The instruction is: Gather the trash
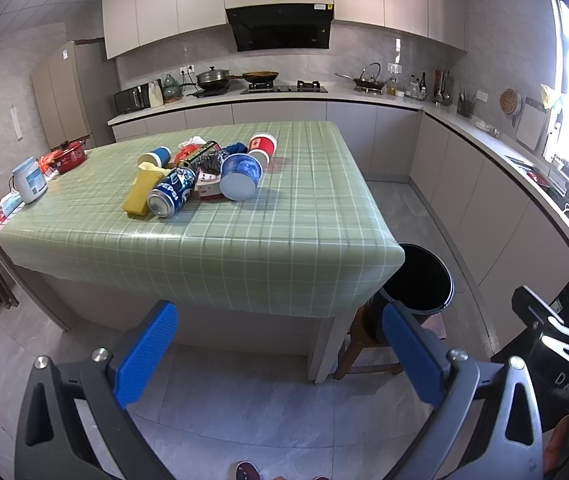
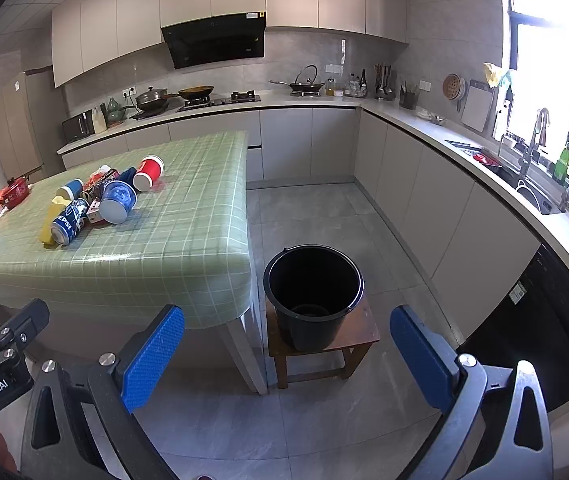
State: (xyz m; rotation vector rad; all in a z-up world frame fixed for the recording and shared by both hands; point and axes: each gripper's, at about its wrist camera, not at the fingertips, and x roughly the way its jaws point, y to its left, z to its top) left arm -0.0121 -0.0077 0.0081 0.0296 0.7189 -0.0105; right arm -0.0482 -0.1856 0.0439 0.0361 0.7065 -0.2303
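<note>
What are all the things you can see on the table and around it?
Green checked tablecloth table: one, left of the bucket.
Blue Pepsi can: one, lying on its side at the near edge of the pile.
Yellow sponge block: one, left of the can, touching it.
Big blue paper bowl: one, tipped over, right of the can.
Red paper cup: one, on its side at the back right of the pile.
Small blue paper cup: one, on its side at the back left.
Black plastic bucket: one, on the stool.
Brown wooden stool: one, on the floor beside the table.
Left claw: blue pads, open, holding nothing.
Right claw: blue pads, open, holding nothing.
</note>
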